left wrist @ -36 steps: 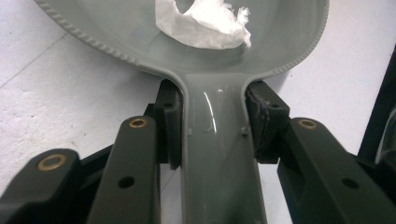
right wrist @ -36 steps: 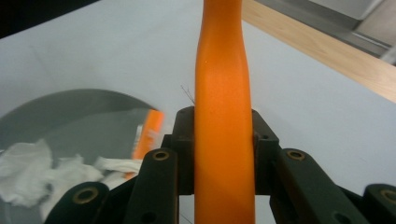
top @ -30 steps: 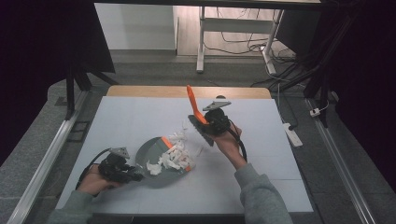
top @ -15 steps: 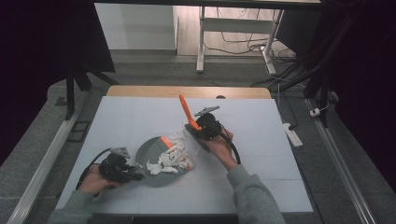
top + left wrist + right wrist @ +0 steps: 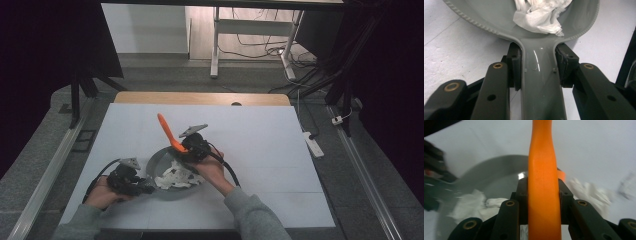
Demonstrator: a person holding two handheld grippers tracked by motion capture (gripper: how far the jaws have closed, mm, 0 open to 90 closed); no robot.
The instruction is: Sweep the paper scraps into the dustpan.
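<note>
Table (image 5: 260,145): white work surface; carries the pan and both hands, extends well beyond both grippers on every side.
Pan (image 5: 159,161): grey, round, beaded rim, flat on the table; bowl lies directly ahead of the left gripper and just below and beside the right gripper.
Pan handle (image 5: 541,82): grey, glossy; runs straight back between the left gripper's jaws, touching both pads.
Paper (image 5: 176,176): white, crumpled, torn at the edges; piled inside the pan bowl, just ahead of the left gripper, below the right gripper; in the right gripper view some of it appears to lie past the pan rim on the table.
Orange tool (image 5: 168,131): long, smooth handle; rises up and away from the right gripper, tilted toward the table's far left; lower end reaches down at the pan's far rim; type of head cannot be told.
Left gripper (image 5: 539,65): jaws narrow, clamped on the pan handle close to where it meets the bowl; held at the table's near left.
Right gripper (image 5: 543,192): jaws narrow, clamped on the orange tool from both sides; held above the pan's far right edge.
</note>
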